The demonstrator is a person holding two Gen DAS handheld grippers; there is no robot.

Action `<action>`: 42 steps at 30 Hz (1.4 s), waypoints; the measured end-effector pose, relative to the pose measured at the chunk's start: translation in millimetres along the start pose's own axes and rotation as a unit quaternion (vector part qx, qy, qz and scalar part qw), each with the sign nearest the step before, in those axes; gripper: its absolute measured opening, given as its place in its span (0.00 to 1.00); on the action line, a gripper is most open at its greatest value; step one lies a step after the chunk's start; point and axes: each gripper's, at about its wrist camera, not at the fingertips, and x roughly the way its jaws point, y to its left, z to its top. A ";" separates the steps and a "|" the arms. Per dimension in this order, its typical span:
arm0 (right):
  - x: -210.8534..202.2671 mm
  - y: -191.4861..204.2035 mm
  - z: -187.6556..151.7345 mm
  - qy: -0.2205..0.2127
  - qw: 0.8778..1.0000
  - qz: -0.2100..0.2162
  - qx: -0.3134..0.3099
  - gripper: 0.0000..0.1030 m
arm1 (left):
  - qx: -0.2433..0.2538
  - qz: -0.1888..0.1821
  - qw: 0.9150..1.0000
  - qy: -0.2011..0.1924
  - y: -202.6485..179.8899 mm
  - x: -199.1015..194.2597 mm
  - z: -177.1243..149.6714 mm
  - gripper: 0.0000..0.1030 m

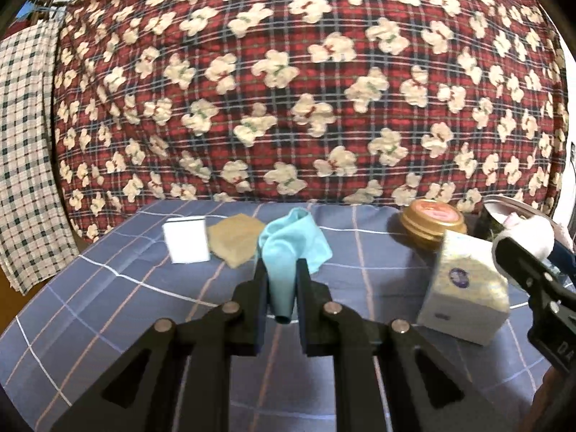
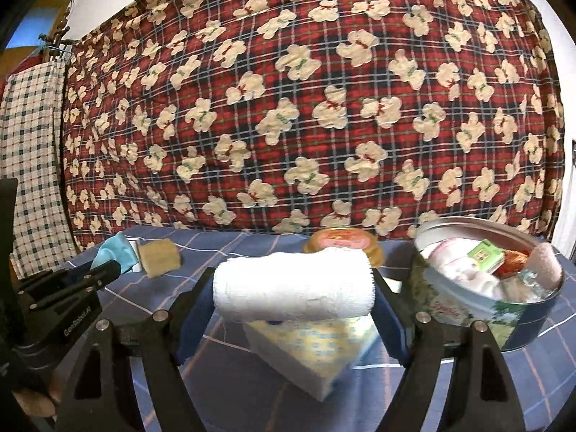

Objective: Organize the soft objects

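Crumpled teal cloth [image 1: 284,252] hangs pinched; rolled white towel [image 2: 293,282] lies crosswise, clamped.

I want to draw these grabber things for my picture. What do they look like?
Both are black plastic. The left gripper and the right gripper each have two flat fingers lined with dark blue pads, joined to angled black link bars with triangular cut-outs and round silver pins. Seen from the right wrist camera, the left one's side carries small white lettering. No cables or sleeves show.

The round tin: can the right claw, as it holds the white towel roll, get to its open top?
Probably yes. The right claw grips the white towel roll, and the round tin stands open just beside it, with nothing between. The tin is already quite full, though.
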 end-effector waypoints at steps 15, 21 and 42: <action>-15.1 -61.7 0.3 -0.013 0.999 -0.043 -0.004 0.79 | 0.056 -0.062 0.996 -0.003 -81.4 -8.5 -0.8 0.11; -21.9 -98.6 0.6 -0.018 0.997 -0.076 -0.003 0.79 | 0.066 -0.106 0.992 -0.009 -122.8 -11.1 0.7 0.11; -30.9 -164.8 1.1 -0.019 0.991 -0.135 0.003 0.79 | 0.084 -0.164 0.983 -0.003 -206.4 -12.0 2.2 0.11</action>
